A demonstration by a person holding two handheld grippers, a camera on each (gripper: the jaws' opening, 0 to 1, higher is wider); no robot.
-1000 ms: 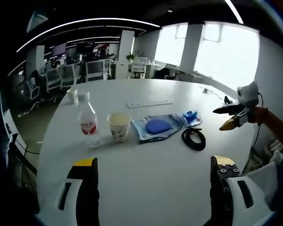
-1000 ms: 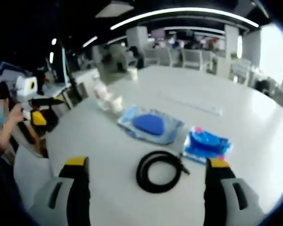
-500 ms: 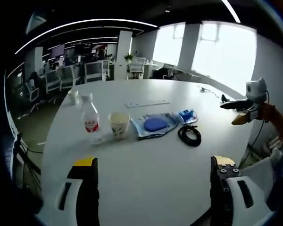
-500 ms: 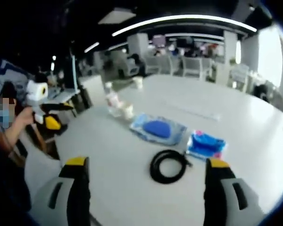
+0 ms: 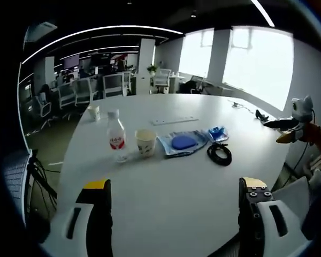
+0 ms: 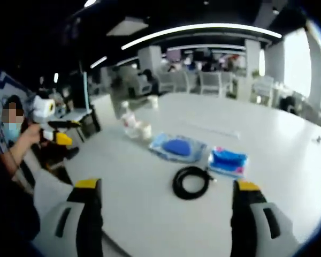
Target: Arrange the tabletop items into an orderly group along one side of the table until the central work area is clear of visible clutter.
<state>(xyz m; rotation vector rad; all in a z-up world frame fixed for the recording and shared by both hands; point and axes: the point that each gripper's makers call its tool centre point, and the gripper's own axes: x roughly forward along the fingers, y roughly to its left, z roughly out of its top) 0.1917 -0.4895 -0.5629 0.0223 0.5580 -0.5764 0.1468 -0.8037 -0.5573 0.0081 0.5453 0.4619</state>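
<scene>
White table holds bottle, cup, cable coil (both hand-held grippers spread, empty).

Each hand-held gripper has black jaws with yellow tips and pale grey housings.

On the white table, left to right: upright bottle, paper cup, blue pouch, black cable coil.
</scene>
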